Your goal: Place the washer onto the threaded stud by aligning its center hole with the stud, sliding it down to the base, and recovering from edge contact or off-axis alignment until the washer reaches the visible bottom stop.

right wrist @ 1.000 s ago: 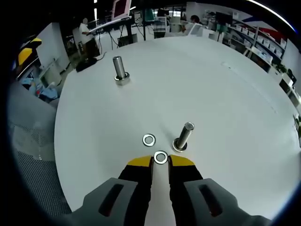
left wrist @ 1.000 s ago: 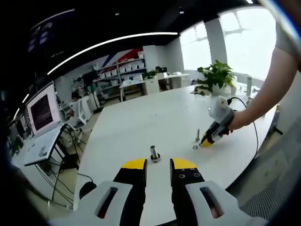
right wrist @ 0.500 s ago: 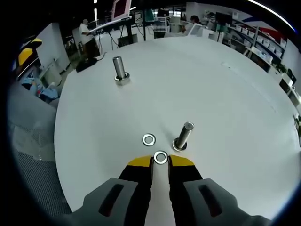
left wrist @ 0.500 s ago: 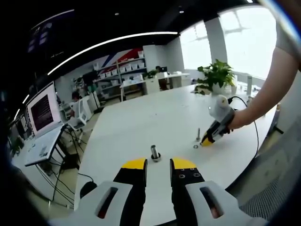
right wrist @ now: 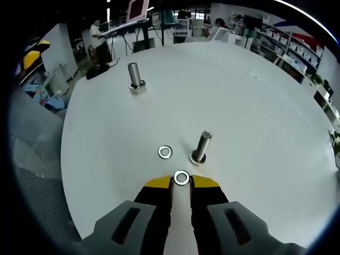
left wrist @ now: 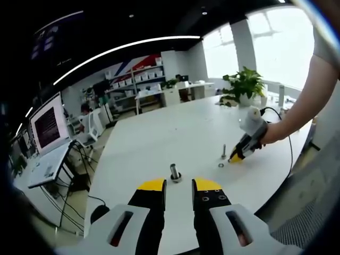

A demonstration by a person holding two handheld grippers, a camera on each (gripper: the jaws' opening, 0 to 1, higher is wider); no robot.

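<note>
Washer status: small flat steel washer point(right wrist: 181, 177) is pinched at the tips of the right tongs point(right wrist: 181, 180), off the white round table point(right wrist: 255, 117) and not yet over any stud. So pickup looks done; alignment, slide-down and seating at the base are all left.

Left to right in the right gripper view: a tall steel threaded stud on a nut base point(right wrist: 135, 77) stands far back-left, bare. A second loose steel washer point(right wrist: 165, 152) lies flat on the table just beside the nearer threaded stud point(right wrist: 201, 147), which is also bare and sits just ahead-right of the held washer. That one is my guess for the target.

Left tongs point(left wrist: 178, 185) are spread with a clear gap, holding nothing, parked low near the table edge just short of their own stud point(left wrist: 174, 173).

In the left gripper view the right tongs point(left wrist: 234, 158) angle down toward the table, person's forearm point(left wrist: 303, 103) reaching in from the right.
</note>
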